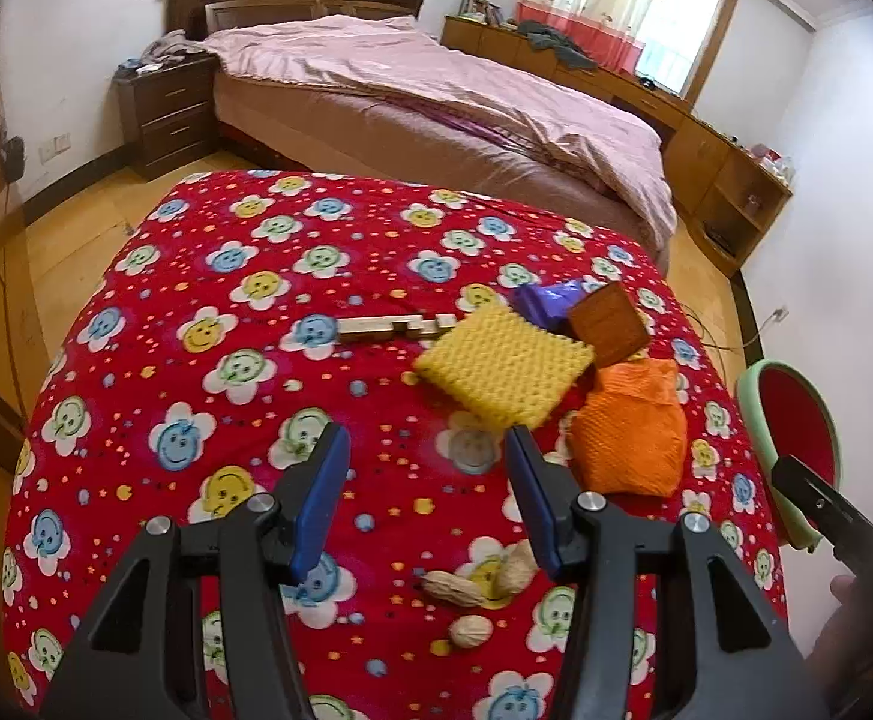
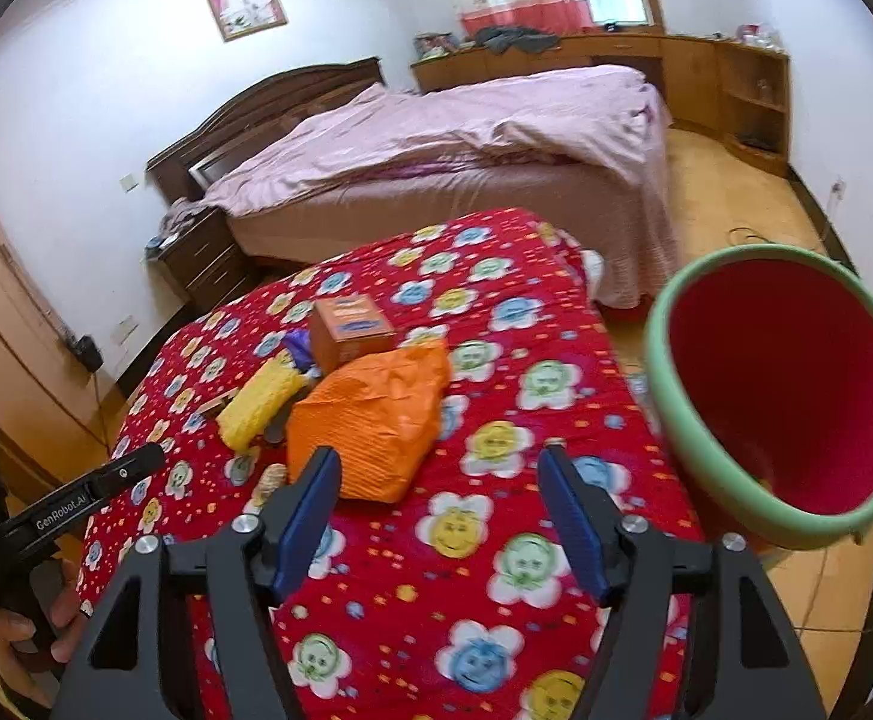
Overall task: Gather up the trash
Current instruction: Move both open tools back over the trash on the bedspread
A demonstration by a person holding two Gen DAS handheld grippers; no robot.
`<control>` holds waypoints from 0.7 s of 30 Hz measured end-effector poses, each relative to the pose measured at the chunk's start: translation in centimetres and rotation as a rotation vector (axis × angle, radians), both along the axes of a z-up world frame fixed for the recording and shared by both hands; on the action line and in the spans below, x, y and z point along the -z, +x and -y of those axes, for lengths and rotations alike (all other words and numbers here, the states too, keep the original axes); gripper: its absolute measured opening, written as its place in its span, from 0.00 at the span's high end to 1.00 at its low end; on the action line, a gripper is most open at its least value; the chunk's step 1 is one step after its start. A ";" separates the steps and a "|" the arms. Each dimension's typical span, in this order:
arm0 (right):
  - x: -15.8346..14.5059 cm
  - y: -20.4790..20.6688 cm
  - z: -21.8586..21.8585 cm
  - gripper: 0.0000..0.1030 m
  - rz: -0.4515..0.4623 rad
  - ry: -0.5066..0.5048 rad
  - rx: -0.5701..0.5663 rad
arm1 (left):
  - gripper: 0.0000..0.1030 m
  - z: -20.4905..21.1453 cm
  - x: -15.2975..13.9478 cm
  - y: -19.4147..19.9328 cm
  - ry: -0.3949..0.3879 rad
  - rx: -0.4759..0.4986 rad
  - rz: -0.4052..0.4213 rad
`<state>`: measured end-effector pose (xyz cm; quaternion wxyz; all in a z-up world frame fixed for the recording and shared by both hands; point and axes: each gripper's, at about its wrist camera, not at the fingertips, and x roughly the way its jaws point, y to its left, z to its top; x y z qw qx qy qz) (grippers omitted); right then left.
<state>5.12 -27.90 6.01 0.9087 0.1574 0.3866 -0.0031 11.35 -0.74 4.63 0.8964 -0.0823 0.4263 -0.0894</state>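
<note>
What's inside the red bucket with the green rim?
The bucket looks empty: only its red inner wall shows in the right wrist view. Its deepest bottom is hidden by the near rim.

Peanut shells (image 1: 466, 591) lie scattered near a crumpled orange bag (image 1: 631, 426).
</note>
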 end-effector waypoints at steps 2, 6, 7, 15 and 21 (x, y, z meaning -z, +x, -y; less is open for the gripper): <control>0.5 1.0 -0.8 0.28 -0.011 0.003 -0.025 | 0.48 -0.4 0.2 0.1 0.000 -0.008 -0.005; 1.5 2.7 -2.5 0.23 -0.037 -0.002 -0.063 | 0.48 -1.1 0.7 0.3 -0.005 -0.023 -0.016; 1.8 3.2 -2.9 0.22 -0.045 -0.005 -0.073 | 0.48 -1.3 0.9 0.4 -0.008 -0.027 -0.019; 4.2 5.9 -4.8 0.13 -0.099 -0.040 -0.102 | 0.48 -2.7 1.8 1.2 -0.021 -0.057 -0.039; 5.7 7.5 -5.5 0.13 -0.137 -0.042 -0.096 | 0.48 -3.3 1.9 1.8 -0.021 -0.055 -0.039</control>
